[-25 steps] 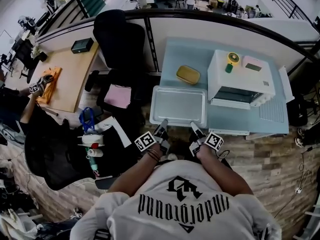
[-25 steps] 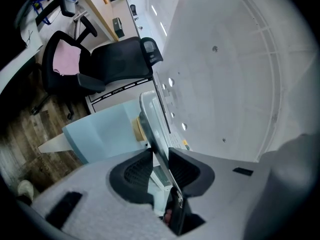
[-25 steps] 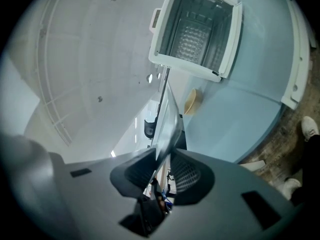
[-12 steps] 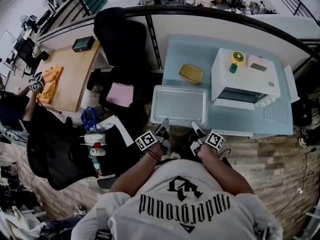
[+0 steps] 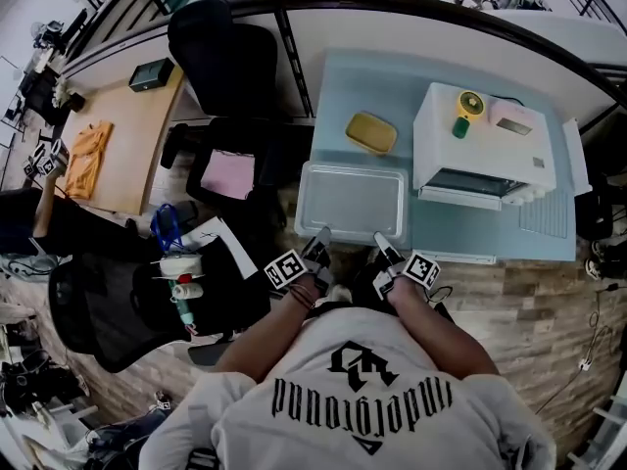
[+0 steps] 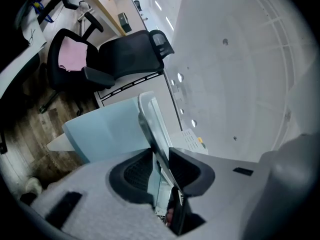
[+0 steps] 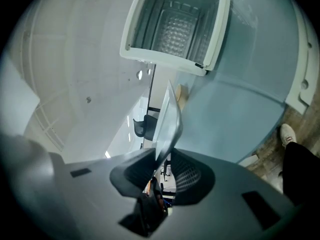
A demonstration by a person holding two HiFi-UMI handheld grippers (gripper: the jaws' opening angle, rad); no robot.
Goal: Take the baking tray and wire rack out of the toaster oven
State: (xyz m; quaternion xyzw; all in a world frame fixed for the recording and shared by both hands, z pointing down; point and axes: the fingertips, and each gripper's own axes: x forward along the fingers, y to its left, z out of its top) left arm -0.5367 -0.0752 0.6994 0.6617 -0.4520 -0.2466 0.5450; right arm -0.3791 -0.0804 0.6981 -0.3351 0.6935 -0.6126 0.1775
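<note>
A silvery baking tray (image 5: 353,199) lies level over the near left part of the light blue table (image 5: 446,231); whether it rests on the table I cannot tell. My left gripper (image 5: 319,247) is shut on the tray's near rim, and my right gripper (image 5: 382,248) is shut on the same rim further right. In the left gripper view the tray's rim (image 6: 150,119) runs between the pads of the left gripper (image 6: 159,159). In the right gripper view the tray's edge (image 7: 169,121) sits in the right gripper (image 7: 162,164). The white toaster oven (image 5: 482,135) stands to the right, its door (image 5: 470,197) open and its inside (image 7: 180,24) showing.
A yellow lidded box (image 5: 370,132) sits behind the tray. A grid-like rack (image 5: 539,215) lies on the table right of the oven. A black office chair (image 5: 223,67) stands left of the table, and a wooden desk (image 5: 122,140) beyond it. Another person (image 5: 39,213) sits at far left.
Both grippers have sunk a little with the tray still held in them. The head view has shifted slightly.
</note>
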